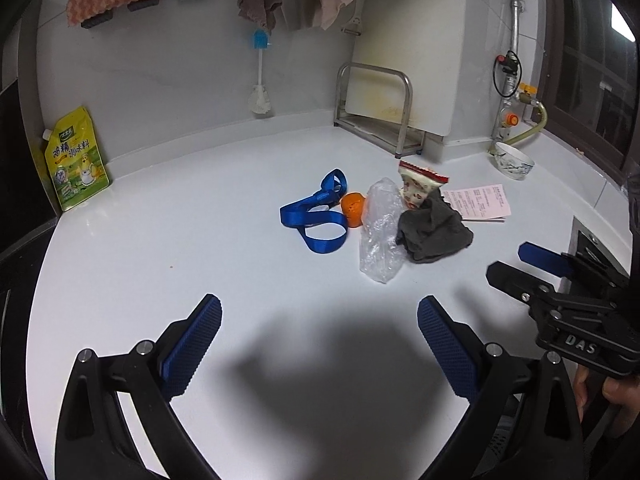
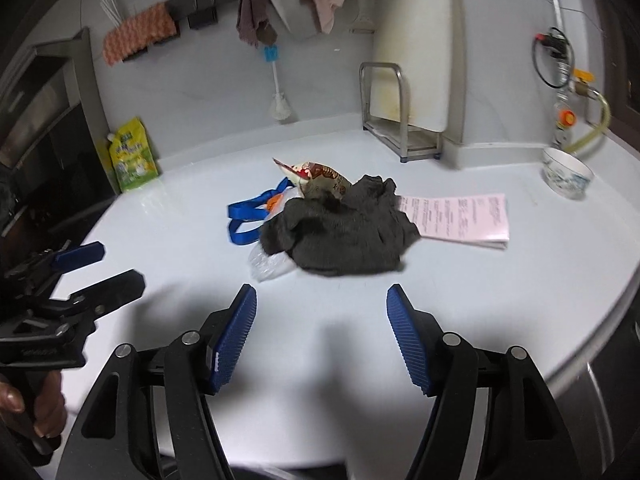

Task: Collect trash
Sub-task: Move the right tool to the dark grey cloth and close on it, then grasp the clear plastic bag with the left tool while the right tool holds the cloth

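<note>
I am holding both sets of fingers apart, empty, above the desk [image 1: 160,240]. Trash is lying clustered at 12 o'clock: bag [image 1: 380,232], wrapper [image 1: 418,186], rag [image 2: 340,228], peel [image 1: 353,209], touching. I am facing the right gripper [image 2: 322,332] at the rag, likely first.

Countertop [image 1: 160,240]: smooth, glossy
Bag [image 1: 378,236]: clear crinkled plastic
Rag [image 2: 340,228]: dark matt cloth
Rack [image 1: 384,116]: brushed metal
</note>
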`<state>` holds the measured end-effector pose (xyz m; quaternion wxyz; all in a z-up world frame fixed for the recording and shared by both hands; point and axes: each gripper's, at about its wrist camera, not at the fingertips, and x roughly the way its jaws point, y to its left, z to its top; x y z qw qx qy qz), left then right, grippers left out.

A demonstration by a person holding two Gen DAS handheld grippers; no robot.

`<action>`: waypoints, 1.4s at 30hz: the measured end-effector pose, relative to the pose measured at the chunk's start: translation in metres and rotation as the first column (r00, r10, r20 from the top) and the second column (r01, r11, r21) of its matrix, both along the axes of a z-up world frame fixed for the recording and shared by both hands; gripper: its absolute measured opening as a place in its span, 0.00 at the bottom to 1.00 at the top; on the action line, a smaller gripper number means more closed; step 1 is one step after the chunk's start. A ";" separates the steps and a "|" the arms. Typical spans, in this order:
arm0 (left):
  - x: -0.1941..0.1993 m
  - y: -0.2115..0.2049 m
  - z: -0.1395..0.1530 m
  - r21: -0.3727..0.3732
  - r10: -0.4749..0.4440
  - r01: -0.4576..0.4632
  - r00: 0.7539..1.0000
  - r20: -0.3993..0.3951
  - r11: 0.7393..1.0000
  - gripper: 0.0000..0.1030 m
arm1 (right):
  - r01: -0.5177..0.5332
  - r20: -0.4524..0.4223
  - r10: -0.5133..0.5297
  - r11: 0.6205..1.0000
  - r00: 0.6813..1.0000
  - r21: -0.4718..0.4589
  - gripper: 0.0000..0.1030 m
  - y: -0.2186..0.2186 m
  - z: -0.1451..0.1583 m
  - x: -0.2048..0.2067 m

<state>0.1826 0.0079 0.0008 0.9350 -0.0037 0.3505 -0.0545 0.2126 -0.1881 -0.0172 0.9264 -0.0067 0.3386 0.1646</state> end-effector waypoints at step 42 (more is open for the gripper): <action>0.078 -0.045 -0.024 -0.044 -0.023 0.019 0.996 -0.081 0.999 0.94 | 0.058 0.028 -0.063 0.984 0.998 0.170 0.10 -0.060 0.000 0.037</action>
